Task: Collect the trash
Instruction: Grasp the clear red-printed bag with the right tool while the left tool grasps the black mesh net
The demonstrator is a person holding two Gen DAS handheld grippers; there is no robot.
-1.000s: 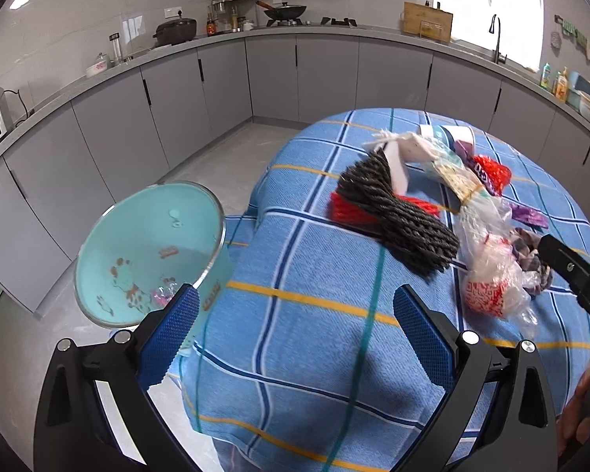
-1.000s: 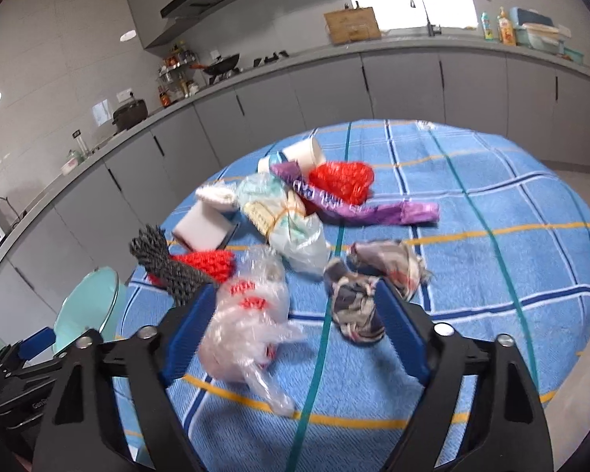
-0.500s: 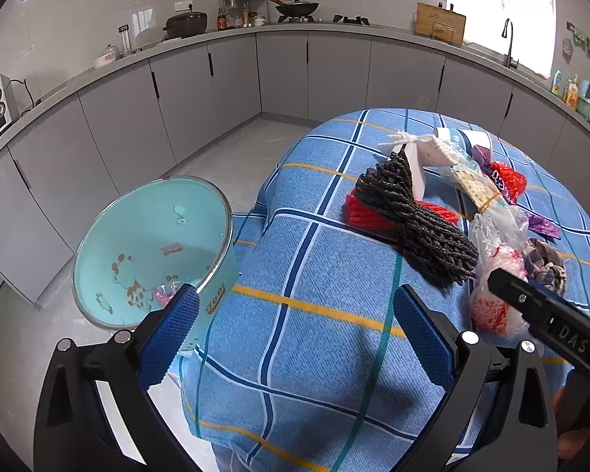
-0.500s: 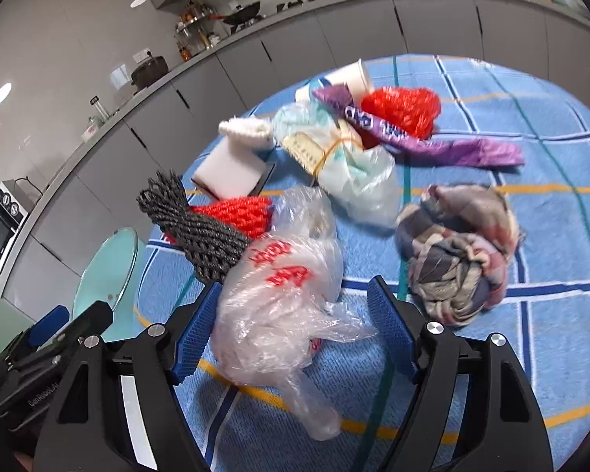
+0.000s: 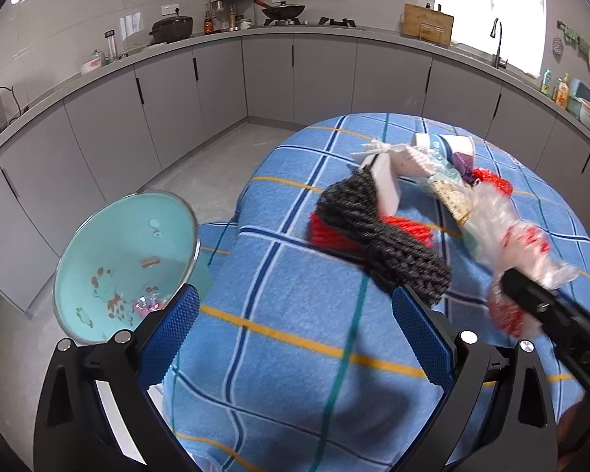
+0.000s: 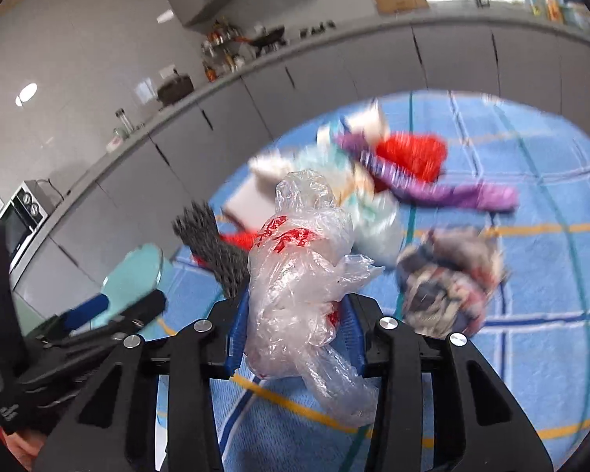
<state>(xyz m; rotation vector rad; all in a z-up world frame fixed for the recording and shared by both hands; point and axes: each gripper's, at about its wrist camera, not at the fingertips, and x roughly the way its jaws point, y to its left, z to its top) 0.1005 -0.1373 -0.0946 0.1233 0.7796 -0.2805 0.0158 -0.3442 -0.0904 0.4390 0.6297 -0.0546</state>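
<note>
Clear plastic bag [image 6: 299,275] now sits pinched in my right gripper [image 6: 295,338], jaws just closed on it, ready for the teal bin [image 5: 126,263].

Home kitchen, grey cabinets [image 5: 216,90] under a long counter, wok [image 5: 283,10] on hob, microwave [image 6: 21,212], sink tap [image 5: 497,39] by window

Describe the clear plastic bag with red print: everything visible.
The clear plastic bag is thin, crinkled film, bunched into a lump with red print. The right gripper has just closed on its lower part, blue pads pressing both sides. Its top stands above the jaws and a twisted tail hangs below, over the blue checked tablecloth.
</note>
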